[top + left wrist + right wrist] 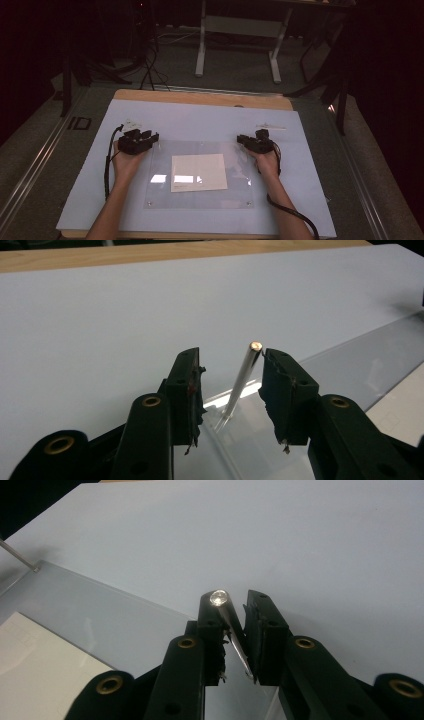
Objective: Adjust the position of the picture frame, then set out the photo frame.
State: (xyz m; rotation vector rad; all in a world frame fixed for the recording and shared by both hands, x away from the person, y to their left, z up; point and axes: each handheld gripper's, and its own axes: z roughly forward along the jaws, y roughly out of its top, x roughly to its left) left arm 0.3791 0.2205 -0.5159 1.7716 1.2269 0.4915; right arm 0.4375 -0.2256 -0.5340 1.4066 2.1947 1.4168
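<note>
A clear plastic sheet lies flat on the white board, with a cream paper under it. At the sheet's far left corner stands a thin metal pin, tilted. My left gripper is open around that pin; its top leans by the right jaw and the left pad stands apart from it. In the high view the left gripper sits at that corner. My right gripper is shut on a second metal pin at the far right corner, where the high view has the right gripper.
The left pin is also in the right gripper view, far off. Two small screws mark the sheet's near corners. A wooden table edge borders the board at the back. Small pale items lie behind the right gripper.
</note>
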